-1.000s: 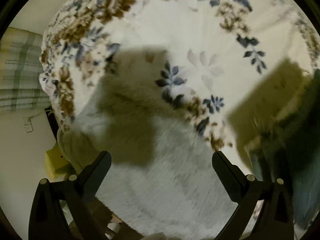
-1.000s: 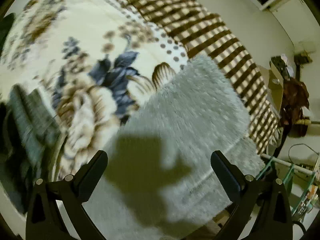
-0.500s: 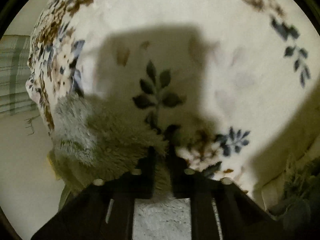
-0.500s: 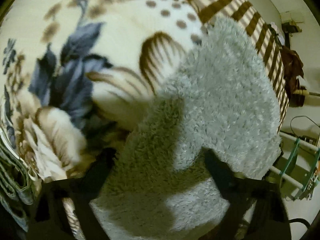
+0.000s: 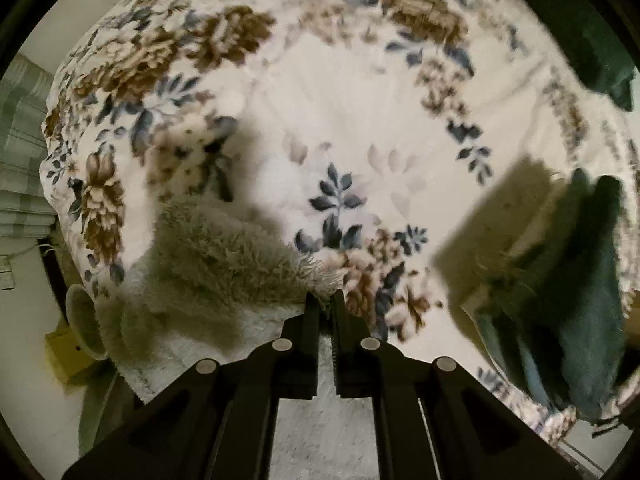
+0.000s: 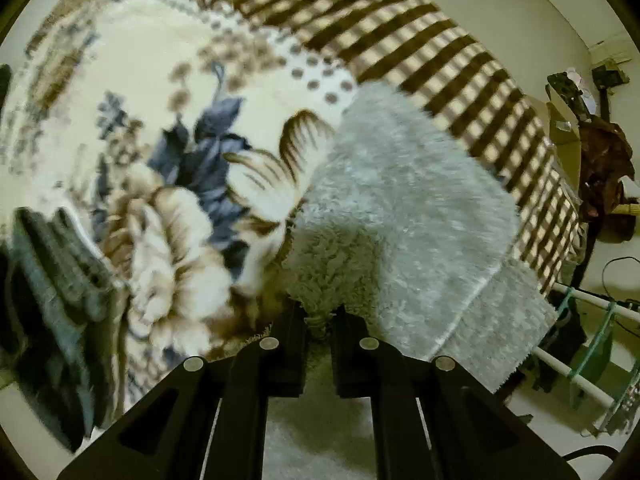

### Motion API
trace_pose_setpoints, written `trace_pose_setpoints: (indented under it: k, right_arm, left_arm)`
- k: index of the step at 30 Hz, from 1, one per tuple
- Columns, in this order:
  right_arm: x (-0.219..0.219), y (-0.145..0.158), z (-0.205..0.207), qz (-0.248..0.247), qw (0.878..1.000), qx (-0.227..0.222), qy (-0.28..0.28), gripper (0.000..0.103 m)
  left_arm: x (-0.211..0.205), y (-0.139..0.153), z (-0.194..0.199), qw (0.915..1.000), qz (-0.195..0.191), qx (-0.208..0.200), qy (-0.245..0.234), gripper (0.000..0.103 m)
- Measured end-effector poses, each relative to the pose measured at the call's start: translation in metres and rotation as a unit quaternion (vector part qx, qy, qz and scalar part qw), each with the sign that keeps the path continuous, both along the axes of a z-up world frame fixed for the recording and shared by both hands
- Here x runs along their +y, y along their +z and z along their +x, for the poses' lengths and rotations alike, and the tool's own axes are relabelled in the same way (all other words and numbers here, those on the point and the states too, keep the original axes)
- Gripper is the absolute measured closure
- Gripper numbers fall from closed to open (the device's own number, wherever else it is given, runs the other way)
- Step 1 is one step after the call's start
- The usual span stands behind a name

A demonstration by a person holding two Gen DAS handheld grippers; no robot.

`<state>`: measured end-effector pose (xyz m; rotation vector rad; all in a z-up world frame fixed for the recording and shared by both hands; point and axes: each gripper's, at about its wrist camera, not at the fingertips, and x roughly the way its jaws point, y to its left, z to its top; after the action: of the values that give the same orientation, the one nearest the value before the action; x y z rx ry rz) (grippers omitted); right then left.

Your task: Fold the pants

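Fluffy pale grey pants (image 5: 224, 256) (image 6: 404, 208) lie on a floral blanket (image 5: 360, 112) (image 6: 132, 92). My left gripper (image 5: 325, 300) is shut on the edge of the pants, and the fabric bunches up to the left of its fingers. My right gripper (image 6: 319, 316) is shut on another edge of the same pants, with a tuft of pile pinched between its pads. Both grippers point straight down, and the pinched fabric is lifted a little off the blanket.
A dark green fleecy garment (image 5: 576, 288) (image 6: 56, 280) lies folded on the blanket at the side. A brown checked blanket (image 6: 440, 52) covers the far part of the bed. A drying rack (image 6: 580, 356) and floor clutter stand beyond the bed's edge.
Both grippers dropped onto the pants and went from wide open to shut on the fabric. They have since risen a little, pulling the pinched edges up.
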<state>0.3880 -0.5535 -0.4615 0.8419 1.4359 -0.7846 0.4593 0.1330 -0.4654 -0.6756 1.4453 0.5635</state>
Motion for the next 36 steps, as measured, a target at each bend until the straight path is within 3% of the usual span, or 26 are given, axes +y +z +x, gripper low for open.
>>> trace_pose_setpoints:
  k: [8, 12, 15, 21, 28, 34, 36]
  right_arm:
    - [0.018, 0.07, -0.085, 0.01, 0.996, -0.088, 0.004, 0.094]
    - [0.014, 0.083, -0.137, 0.013, 0.993, -0.121, 0.001, 0.094]
    - [0.017, 0.082, -0.18, 0.007, 0.991, -0.129, 0.013, 0.094]
    - [0.016, 0.043, -0.27, 0.006, 0.993, -0.12, -0.001, 0.094]
    - [0.012, -0.013, -0.329, 0.004, 0.995, -0.102, -0.009, 0.094]
    - [0.016, -0.059, -0.352, 0.009, 0.998, -0.059, -0.021, 0.092]
    - [0.017, -0.07, -0.356, 0.013, 0.999, -0.042, -0.018, 0.081]
  left_arm:
    - [0.019, 0.055, -0.093, 0.9984, -0.014, -0.054, 0.0, 0.1]
    - [0.026, 0.065, -0.143, 0.9969, -0.013, -0.077, -0.009, 0.1]
    - [0.026, 0.057, -0.182, 0.9968, -0.009, -0.077, -0.022, 0.1]
    - [0.03, -0.005, -0.257, 0.999, -0.009, -0.029, -0.032, 0.1]
    - [0.03, -0.078, -0.298, 0.9987, -0.005, 0.027, -0.044, 0.1]
    - [0.024, -0.108, -0.306, 0.9962, 0.018, 0.058, -0.062, 0.095]
    - [0.022, -0.108, -0.306, 0.9953, 0.02, 0.064, -0.07, 0.095]
